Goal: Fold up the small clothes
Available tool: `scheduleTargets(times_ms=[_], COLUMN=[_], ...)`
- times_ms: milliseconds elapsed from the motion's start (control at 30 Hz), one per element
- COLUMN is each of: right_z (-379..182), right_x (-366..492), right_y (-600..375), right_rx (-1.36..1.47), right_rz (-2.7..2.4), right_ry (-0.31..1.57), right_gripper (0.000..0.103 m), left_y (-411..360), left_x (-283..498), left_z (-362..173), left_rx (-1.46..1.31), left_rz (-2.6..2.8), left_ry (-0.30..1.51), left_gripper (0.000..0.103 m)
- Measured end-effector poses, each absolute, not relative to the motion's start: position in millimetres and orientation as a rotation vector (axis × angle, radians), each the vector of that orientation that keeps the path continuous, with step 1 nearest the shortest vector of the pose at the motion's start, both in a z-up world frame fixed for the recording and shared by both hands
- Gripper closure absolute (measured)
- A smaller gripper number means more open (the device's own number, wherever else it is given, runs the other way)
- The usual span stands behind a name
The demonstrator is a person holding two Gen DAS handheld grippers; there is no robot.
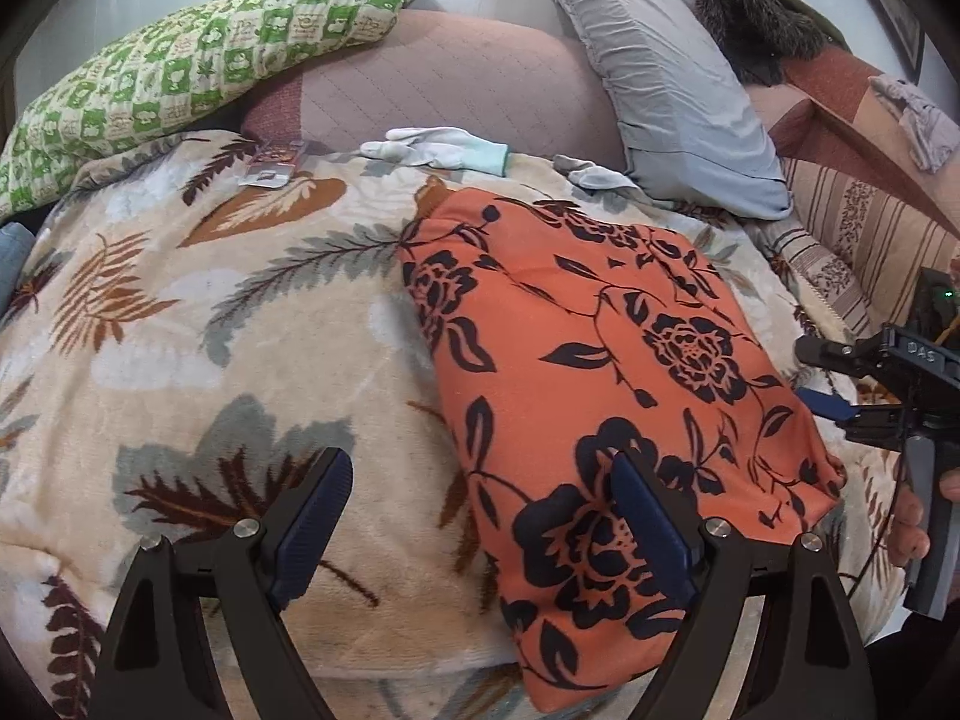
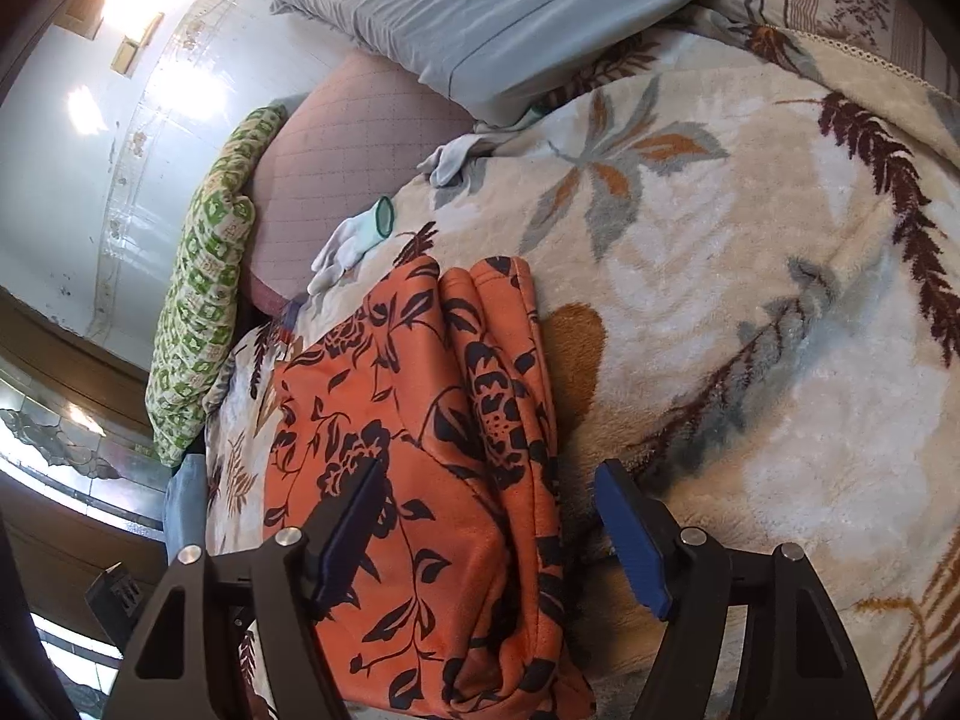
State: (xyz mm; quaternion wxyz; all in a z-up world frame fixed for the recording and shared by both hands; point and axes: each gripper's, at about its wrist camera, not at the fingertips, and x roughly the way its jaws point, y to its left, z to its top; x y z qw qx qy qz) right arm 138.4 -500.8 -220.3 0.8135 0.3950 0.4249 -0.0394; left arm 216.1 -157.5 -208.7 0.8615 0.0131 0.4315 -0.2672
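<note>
An orange garment with black flowers lies folded in a flat rectangle on the leaf-patterned blanket. My left gripper is open and empty, hovering above the garment's near left edge. My right gripper is open and empty above the garment's layered folded edge; in the left wrist view it shows at the right, beside the garment's right edge. The blanket also fills the right wrist view.
White gloves and a small packet lie at the blanket's far edge. A green checked pillow, a pink cushion, a grey pillow and striped bedding stand behind.
</note>
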Motion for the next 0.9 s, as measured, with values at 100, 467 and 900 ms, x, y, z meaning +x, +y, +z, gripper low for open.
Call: scheduleTargets(times_ms=[100, 467, 900], right_z=[-229, -261, -284], right_x=[144, 159, 163], right_y=[-498, -489, -474], right_rx=[0.839, 0.930, 1.017], right_rz=[-0.086, -0.001, 0.118], right_ry=[0.939, 1.016, 1.041], right_gripper=[0.032, 0.033, 0.043], left_y=[-163, -173, -184], left_x=[216, 215, 207], left_z=[-213, -220, -217], left_rx=[0.016, -0.048, 0.044], left_rz=[-0.591, -0.671, -0.652], left_ry=[0.924, 0.972, 0.924], left_gripper=[0.015, 0.015, 0.015])
